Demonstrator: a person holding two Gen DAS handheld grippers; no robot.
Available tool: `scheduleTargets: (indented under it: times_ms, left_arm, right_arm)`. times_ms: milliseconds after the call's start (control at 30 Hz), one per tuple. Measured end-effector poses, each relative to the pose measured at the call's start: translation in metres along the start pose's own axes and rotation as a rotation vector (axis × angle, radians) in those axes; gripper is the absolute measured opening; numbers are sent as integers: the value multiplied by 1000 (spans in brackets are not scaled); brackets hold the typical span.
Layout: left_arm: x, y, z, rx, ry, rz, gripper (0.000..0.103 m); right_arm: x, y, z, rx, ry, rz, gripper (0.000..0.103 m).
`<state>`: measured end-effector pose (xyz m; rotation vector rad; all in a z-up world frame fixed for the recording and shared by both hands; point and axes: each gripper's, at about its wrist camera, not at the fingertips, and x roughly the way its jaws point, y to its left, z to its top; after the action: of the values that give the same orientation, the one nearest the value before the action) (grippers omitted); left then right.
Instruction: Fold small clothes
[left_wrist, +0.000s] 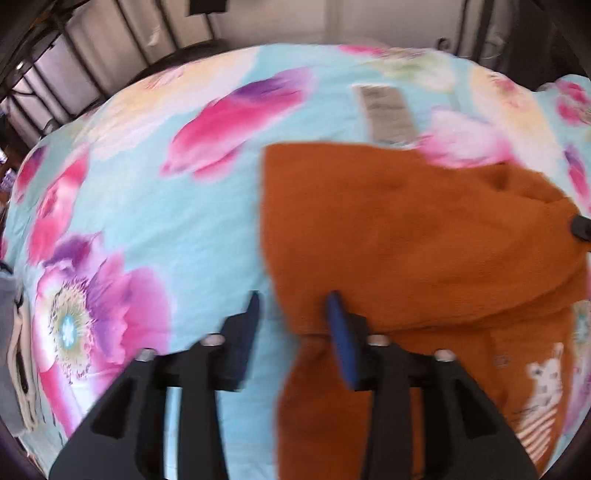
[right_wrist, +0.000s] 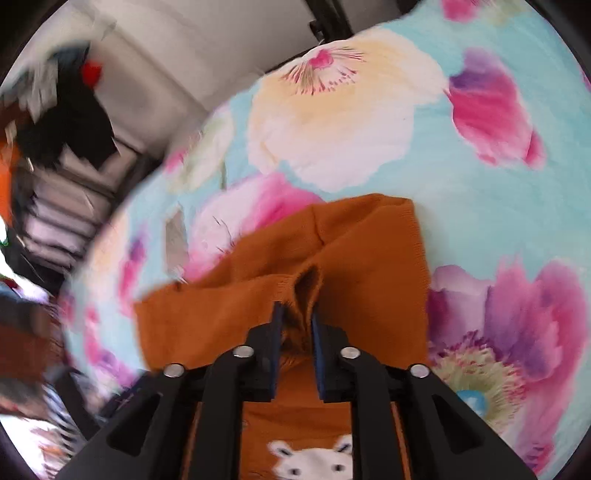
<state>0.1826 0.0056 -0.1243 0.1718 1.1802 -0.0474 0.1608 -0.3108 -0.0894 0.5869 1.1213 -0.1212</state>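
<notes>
Under everything you have a bed covered by a light blue floral sheet (left_wrist: 155, 221) with big pink, purple and cream blooms; it fills most of both wrist views, and both are blurred.

On that sheet lies your orange knit sweater (left_wrist: 406, 229), partly folded over itself. In the left wrist view it takes up the right half, with one straight edge running down the middle of the picture. A white animal print (left_wrist: 546, 376) with striped trim shows on the lower layer near the right rim. In the right wrist view the same print (right_wrist: 314, 459) appears as a white bear face low between the claw arms.

A grey rectangular patch (left_wrist: 388, 110) lies on the sheet just beyond the sweater's far edge; what it is cannot be told.

Your left claw (left_wrist: 293, 314) stands wide open, holding nothing. Its right finger sits over the sweater's edge and its left finger over bare sheet.

Your right claw (right_wrist: 297, 321) is nearly closed, and a raised pinch of the sweater's fabric (right_wrist: 308, 291) is gripped between its blue pads (right_wrist: 277, 332), lifted off the layer below.
</notes>
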Motion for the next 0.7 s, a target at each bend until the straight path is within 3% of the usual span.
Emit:
scheduleTargets:
  times_ms: [100,167,200,333,467,533,567,600,633,667,700]
  left_arm:
    - [-5,16,-1,-66,19,-93,48]
    - [-18,18,2,-68,-18,-102,48]
    - [-25,19,5,-76,-44,-111,47]
    - [-33,18,27,-102,-74,-195,48]
    - [-16,6,44,-79,-51,-221,49]
    - [4,-2,48,-62,-23,-179,51]
    - [12,2,47,-64,-11,-144,53]
    - [21,6,46,-71,3,-125,60]
    - [31,12,43,-89,25,-103,74]
    - [37,18,40,-106,35,-93,80]
    - [39,24,38,-120,38,-95,83]
  right_arm:
    - [12,-5,-5,-65,16,-152,15]
    - [7,-11,-4,-36,-3,-169,16]
    - [-5,-9,-1,-24,-59,-175,19]
    - [-26,13,6,-80,-150,-58,19]
    - [0,24,1,-99,-64,23,19]
    - [18,20,-1,-78,-19,25,19]
    - [28,13,0,-65,10,11,15]
    - [32,11,-4,-57,27,7,14]
    - [37,5,-3,-42,48,3,8]
    - [41,-2,-3,-25,60,2,1]
    - [43,-10,-3,2,69,15,0]
